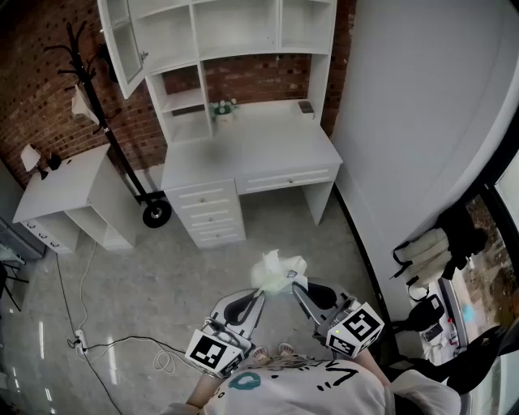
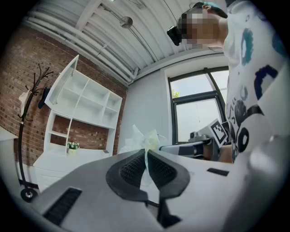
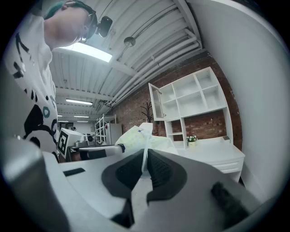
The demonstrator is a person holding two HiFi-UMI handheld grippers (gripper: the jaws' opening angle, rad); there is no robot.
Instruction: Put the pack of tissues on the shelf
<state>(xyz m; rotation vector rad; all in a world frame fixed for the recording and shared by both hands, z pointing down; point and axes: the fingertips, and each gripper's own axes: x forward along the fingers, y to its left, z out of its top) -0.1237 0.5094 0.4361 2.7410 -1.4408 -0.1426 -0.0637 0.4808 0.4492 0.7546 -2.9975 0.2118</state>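
White desk (image 1: 243, 154) and shelf unit (image 1: 219, 49) against red brick wall (image 1: 32, 89), grey floor (image 1: 146, 284), black coat stand (image 1: 105, 121)

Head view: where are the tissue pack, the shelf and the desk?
tissue pack (image 1: 278, 271), head view, middle of its crumpled wrapper.
shelf (image 1: 235, 24), head view, back panel of its middle compartment.
desk (image 1: 268, 142), head view, bare part of its top.

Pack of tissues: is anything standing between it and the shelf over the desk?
Nothing visible does. The left hand-held gripper and right hand-held gripper are both shut on the pack of tissues; only floor lies between it and the desk under the shelf. A small flower pot stands on the desk.
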